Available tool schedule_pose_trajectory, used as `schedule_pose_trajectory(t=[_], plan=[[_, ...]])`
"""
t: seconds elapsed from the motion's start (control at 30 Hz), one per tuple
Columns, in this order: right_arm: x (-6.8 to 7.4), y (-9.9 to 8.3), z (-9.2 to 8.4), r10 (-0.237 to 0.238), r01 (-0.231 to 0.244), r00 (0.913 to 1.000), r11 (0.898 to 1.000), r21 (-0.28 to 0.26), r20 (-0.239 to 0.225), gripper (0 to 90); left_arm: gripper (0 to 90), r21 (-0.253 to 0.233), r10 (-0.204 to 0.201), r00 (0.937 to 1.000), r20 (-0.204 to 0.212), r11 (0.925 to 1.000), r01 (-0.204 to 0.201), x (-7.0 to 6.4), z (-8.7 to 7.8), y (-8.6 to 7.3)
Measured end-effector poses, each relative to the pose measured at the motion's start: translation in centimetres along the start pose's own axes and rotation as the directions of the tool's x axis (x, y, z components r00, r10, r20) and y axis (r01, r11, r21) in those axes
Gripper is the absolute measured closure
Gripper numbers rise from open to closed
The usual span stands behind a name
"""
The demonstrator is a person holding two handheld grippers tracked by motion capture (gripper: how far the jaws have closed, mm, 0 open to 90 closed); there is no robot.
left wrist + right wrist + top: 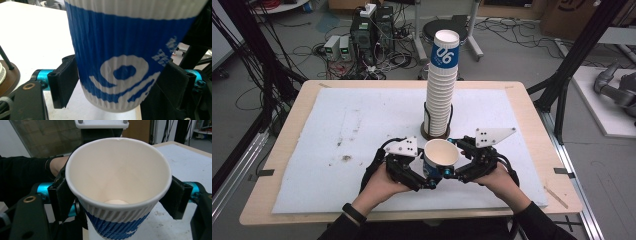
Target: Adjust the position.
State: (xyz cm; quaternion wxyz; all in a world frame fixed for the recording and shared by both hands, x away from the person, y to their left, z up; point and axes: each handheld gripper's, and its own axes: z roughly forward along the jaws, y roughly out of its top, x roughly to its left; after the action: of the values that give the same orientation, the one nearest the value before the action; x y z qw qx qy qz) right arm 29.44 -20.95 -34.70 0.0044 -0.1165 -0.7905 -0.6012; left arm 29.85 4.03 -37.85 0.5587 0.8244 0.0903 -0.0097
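1. Near the front middle of the table, just on the near side of the tall stack, a single paper cup is held upright and clear of the white mat between the two grippers.
2. Left gripper: its own view shows the jaws set at a moderate width, one pad against each side of the cup's lower wall. This reads as a grip on the paper cup.
3. Right gripper: its own view shows the jaws at a similar width, clasping the cup just under the rolled rim. The left pad is pressed to the wall and the right pad meets it at the rim.
4. Progress, as judged: one cup stands separate from the stack of cups and is now in a two-handed hold. The stack is tall, so most of the work appears to remain. No other loose cup lies on the mat.
5. Stack: many nested cups, mouths up, seated on a round dark brown base with thin black upright rods, at the far middle of the mat.
6. Cup material: ribbed paper, with a white band at the top and bottom, a blue body with large white numerals, and a smooth cream interior. The shape is a tapered cone, narrower at the base.
7. Mat: a white, matt sheet with scuffs and brown specks toward the left. It lies on a pale wooden tabletop.
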Motion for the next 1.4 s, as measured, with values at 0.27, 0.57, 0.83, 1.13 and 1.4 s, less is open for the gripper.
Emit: schedule_pose_trajectory(t=[0.27, 0.57, 0.83, 1.13, 1.4], plan=[[0.4, 0.15, 0.27, -0.013, 0.013, 0.9998, 1.0, -0.006, 0.014, 19.2, 29.3, -0.073, 0.0, 0.9992, 0.04, 0.9973, 0.003, 0.12, 0.28, -0.5], [0.3, -0.05, 0.28, 0.014, -0.016, 0.9996, 0.996, -0.086, -0.024, 18.7, 29.4, -0.12, 0.007, 0.9989, 0.046, 0.9928, -0.001, -0.01, 0.27, -0.43], [0.15, -0.23, 0.2, 0.013, -0.016, 0.9995, 0.994, -0.108, -0.03, 20.6, 29.0, -0.122, -0.005, 0.9991, 0.043, 0.9924, 0.01, -0.05, 0.22, -0.39], [0.14, -0.41, 0.26, 0.017, -0.019, 0.9996, 0.993, -0.115, -0.022, 20.8, 17.2, -0.166, -0.042, 0.999, 0.018, 0.9851, 0.045, -0.21, -0.09, 0.01], [0.55, -0.56, 0.78, 0.016, -0.02, 0.9994, 0.992, -0.128, -0.031, 20.9, 17.2, -0.207, -0.05, 0.9981, 0.036, 0.9768, 0.056, -0.4, -0.13, 0.25]])
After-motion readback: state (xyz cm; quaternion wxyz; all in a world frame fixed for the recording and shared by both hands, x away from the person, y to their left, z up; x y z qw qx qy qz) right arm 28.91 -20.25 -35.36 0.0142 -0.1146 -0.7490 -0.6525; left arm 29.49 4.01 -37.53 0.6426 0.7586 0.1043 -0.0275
